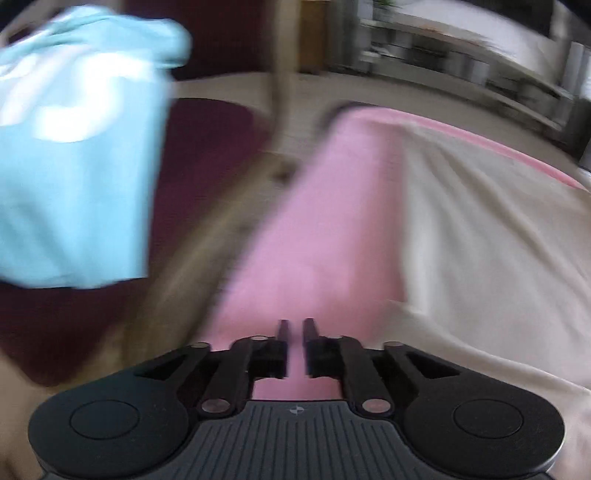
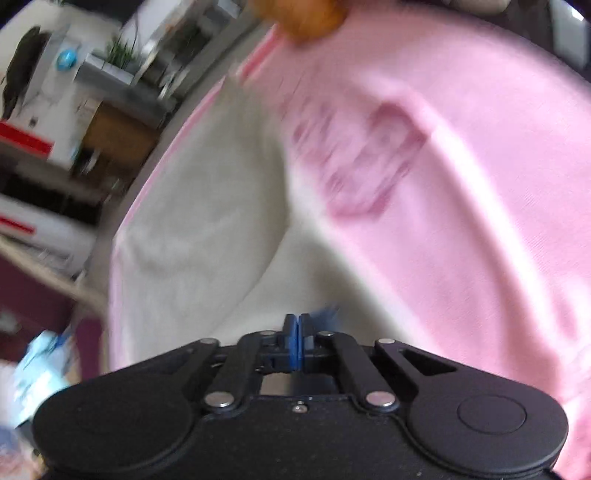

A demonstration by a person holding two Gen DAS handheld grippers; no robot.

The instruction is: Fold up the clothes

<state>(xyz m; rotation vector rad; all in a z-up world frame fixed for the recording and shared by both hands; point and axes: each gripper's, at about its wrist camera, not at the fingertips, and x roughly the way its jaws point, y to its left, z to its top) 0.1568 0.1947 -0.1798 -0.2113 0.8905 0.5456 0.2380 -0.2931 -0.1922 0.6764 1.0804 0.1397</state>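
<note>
A pink garment (image 1: 306, 240) lies spread over a cream cloth (image 1: 480, 240); both views are motion-blurred. In the right wrist view the pink garment (image 2: 461, 184) shows a darker pink print and fills the right side, with the cream cloth (image 2: 207, 240) to its left. My left gripper (image 1: 294, 328) hovers over the pink fabric with its jaws a narrow gap apart and nothing visibly between them. My right gripper (image 2: 298, 321) has its blue pads pressed together, just above the cream cloth beside the pink garment's edge; no fabric shows between them.
A folded light blue garment (image 1: 81, 147) sits on a dark maroon surface (image 1: 207, 155) at the left. Wooden legs (image 1: 280, 92) stand behind. Shelves with clutter (image 1: 461, 62) line the back; the shelving also shows in the right wrist view (image 2: 92, 110). An orange object (image 2: 306, 14) is at the top.
</note>
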